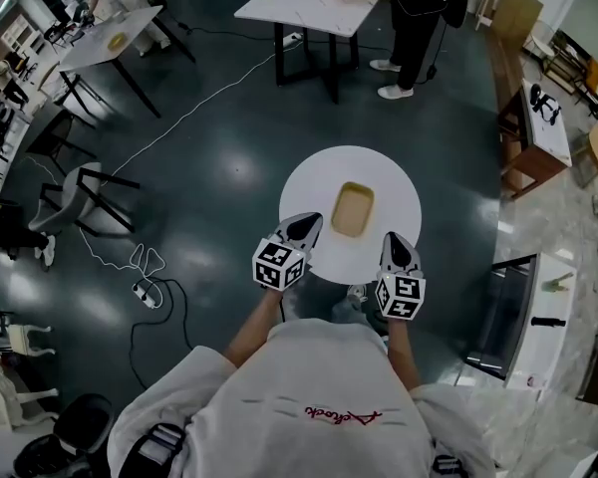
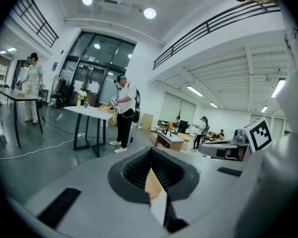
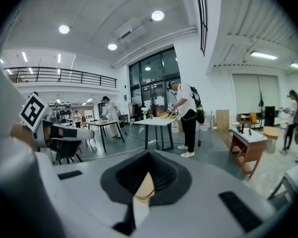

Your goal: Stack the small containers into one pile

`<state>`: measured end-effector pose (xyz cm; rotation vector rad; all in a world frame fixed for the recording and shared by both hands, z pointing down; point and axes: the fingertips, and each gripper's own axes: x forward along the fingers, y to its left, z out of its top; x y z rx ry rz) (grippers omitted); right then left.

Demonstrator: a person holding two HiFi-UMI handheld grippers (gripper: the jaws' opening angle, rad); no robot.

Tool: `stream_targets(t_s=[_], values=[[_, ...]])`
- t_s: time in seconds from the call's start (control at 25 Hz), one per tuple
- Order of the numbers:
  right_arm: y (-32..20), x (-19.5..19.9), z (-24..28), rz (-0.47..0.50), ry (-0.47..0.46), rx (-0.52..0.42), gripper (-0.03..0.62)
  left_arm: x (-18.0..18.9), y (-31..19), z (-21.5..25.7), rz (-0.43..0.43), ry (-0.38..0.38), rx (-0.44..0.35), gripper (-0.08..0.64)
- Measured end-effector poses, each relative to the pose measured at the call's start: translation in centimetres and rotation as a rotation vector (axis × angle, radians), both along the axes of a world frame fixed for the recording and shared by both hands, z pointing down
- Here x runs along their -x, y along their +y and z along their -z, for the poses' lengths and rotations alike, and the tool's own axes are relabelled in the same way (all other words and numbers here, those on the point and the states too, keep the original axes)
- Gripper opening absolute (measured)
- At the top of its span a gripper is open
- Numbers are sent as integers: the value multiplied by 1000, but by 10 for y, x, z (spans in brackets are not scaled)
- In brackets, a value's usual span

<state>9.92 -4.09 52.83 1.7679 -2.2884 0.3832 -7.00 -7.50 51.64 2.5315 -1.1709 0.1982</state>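
Observation:
A tan pile of small containers [image 1: 353,209] sits in the middle of the round white table [image 1: 314,182]. My left gripper [image 1: 303,229] rests at the table's near left edge, a little short of the pile, shut and empty. At the near right edge my right gripper [image 1: 398,248] is likewise shut with nothing in it. In the left gripper view only a tan sliver of the containers [image 2: 153,185] shows through the slit of the closed jaws. The right gripper view shows the same kind of sliver [image 3: 144,187].
A person [image 1: 415,18] stands at a white rectangular table [image 1: 304,3] beyond the round one. A grey chair [image 1: 85,195] and a floor cable [image 1: 145,277] lie to the left. A wooden bench [image 1: 536,132] and a white cabinet [image 1: 538,327] stand to the right.

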Motion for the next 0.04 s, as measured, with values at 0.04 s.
stream_targets(t_s=[0.04], values=[[1, 1, -1, 1, 0, 3, 20, 0, 1, -1, 0, 0, 2, 11]])
